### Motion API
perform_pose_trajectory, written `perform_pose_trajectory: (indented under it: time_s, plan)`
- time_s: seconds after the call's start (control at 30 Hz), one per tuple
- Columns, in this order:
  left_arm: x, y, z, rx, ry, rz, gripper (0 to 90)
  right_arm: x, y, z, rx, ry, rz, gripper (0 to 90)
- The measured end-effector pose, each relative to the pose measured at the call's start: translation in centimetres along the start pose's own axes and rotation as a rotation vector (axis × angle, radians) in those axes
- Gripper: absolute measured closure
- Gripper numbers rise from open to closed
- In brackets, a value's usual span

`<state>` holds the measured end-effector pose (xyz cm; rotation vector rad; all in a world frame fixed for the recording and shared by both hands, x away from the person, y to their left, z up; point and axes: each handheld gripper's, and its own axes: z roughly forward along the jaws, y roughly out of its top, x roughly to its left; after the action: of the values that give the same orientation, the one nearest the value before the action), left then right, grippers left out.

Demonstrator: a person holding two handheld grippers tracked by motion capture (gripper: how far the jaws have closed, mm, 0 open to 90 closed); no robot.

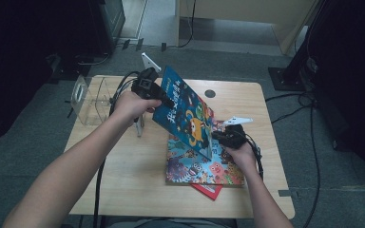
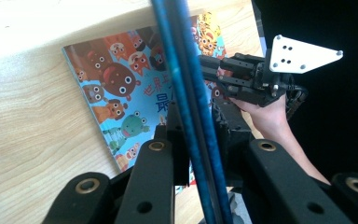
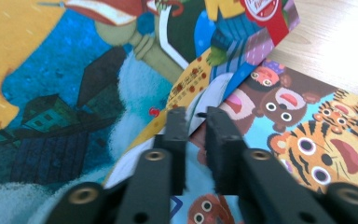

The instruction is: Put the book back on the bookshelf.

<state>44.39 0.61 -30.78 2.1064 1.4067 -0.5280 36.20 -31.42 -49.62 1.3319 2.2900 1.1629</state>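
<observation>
A blue picture book hangs tilted above the table. My left gripper is shut on its upper left edge. In the left gripper view the book's blue edge runs up between the jaws of that gripper. My right gripper is at the book's lower right edge; its jaws stand slightly apart with the book's corner between them, not pressed. Under the raised book, a second cartoon-animal book lies flat.
A red book pokes out from under the flat one. A clear plastic box stands at the wooden table's far left corner, with a small white upright piece near it. Cables trail off the left side.
</observation>
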Motion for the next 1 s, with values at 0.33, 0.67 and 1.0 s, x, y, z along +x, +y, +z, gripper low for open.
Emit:
perform_pose_trajectory:
  time_s: [0.33, 0.67, 1.0]
  plan:
    - [-0.9, 0.0, -2.3, 0.032, 0.037, 0.065, 83.6, -1.3, -0.2, -1.1, -0.059, -0.046, 0.017, 62.7]
    - [-1.7, -2.6, -4.9, 0.047, 0.063, 0.124, 83.6, -1.4, 0.0, -0.8, -0.051, -0.057, -0.014, 61.3]
    - [-1.1, -6.9, -9.4, -0.008, 0.043, 0.142, 83.8, -0.9, 0.6, 0.2, -0.023, -0.031, -0.034, 62.9]
